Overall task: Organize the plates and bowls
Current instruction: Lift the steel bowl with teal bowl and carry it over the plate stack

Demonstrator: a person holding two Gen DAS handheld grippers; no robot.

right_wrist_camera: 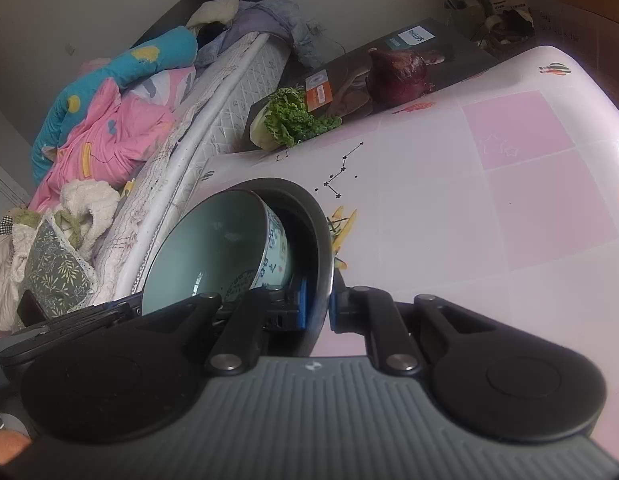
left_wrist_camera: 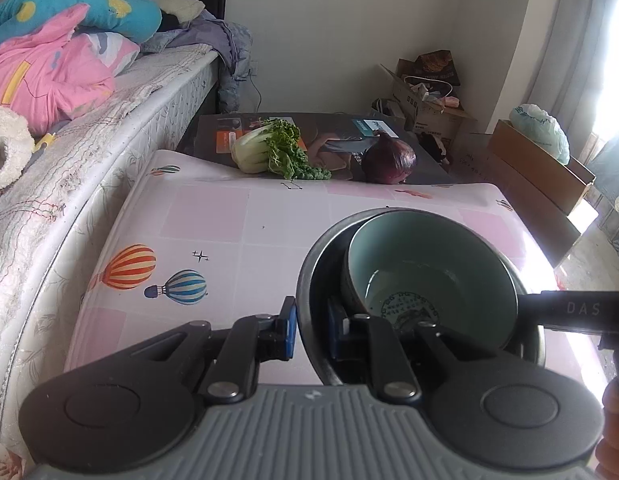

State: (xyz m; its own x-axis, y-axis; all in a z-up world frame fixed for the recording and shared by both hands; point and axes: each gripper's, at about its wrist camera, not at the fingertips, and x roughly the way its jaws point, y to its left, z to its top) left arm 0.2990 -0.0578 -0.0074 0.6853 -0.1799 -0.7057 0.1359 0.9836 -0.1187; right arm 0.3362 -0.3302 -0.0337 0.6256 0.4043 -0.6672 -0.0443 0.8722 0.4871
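A dark grey bowl [left_wrist_camera: 315, 268] sits on the table with a pale green bowl [left_wrist_camera: 429, 272] tilted inside it. My left gripper [left_wrist_camera: 311, 330] is shut on the dark bowl's near rim, one blue pad outside and one inside. In the right wrist view, my right gripper [right_wrist_camera: 318, 308] is shut on the dark bowl's rim [right_wrist_camera: 321, 236], and the green bowl [right_wrist_camera: 213, 256] with its patterned outside leans within. The right gripper's black finger [left_wrist_camera: 569, 308] shows at the bowl's right side in the left wrist view.
The table has a pink-and-white balloon-print cloth [left_wrist_camera: 213, 224]. A bok choy [left_wrist_camera: 269, 154] and a red onion [left_wrist_camera: 389, 160] lie on a dark printed box [left_wrist_camera: 333, 136] at the far edge. A bed [left_wrist_camera: 109, 120] with bedding runs along the left. Cardboard boxes [left_wrist_camera: 429, 96] stand behind.
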